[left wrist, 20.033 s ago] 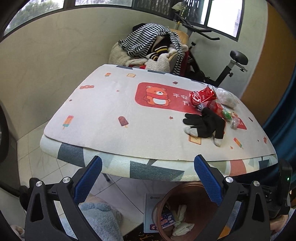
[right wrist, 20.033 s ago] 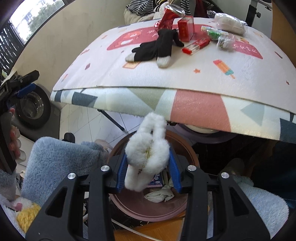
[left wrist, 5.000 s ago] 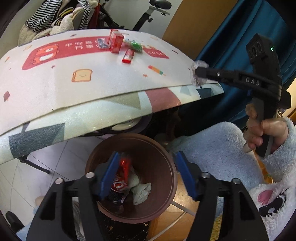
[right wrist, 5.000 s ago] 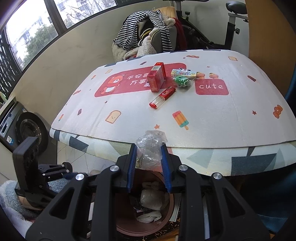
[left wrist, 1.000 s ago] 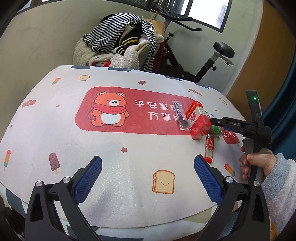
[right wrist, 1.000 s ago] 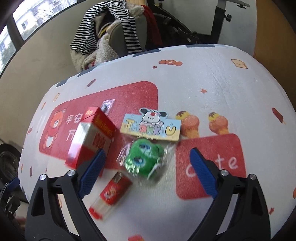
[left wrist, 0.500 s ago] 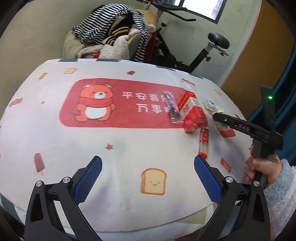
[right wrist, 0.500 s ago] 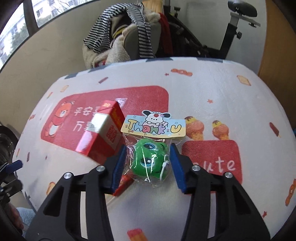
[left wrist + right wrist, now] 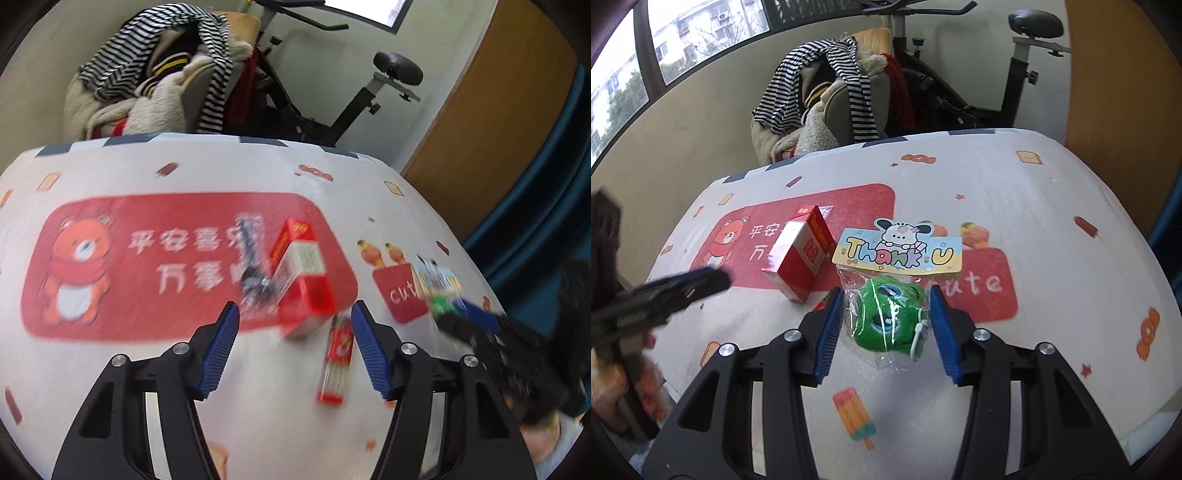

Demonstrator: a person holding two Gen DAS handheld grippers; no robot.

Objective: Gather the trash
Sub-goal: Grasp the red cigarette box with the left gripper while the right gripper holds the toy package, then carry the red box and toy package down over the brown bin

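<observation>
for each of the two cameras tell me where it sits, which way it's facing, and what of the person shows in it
Left wrist: sits on the left claw, looking down and forward at the red box and red tube; its jaws, which have just been closing, touch neither; the right claw shows at the right edge.
Right wrist: sits on the right claw, shut on the green toy packet; the left claw and a hand show at left.
Shared: the table, red box, packet, clothes-draped chair, exercise bike.

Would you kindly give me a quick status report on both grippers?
Right gripper shut on green toy packet, lifted. Left gripper open, fingers just been closing toward the red box. Red lighter beside it.
</observation>
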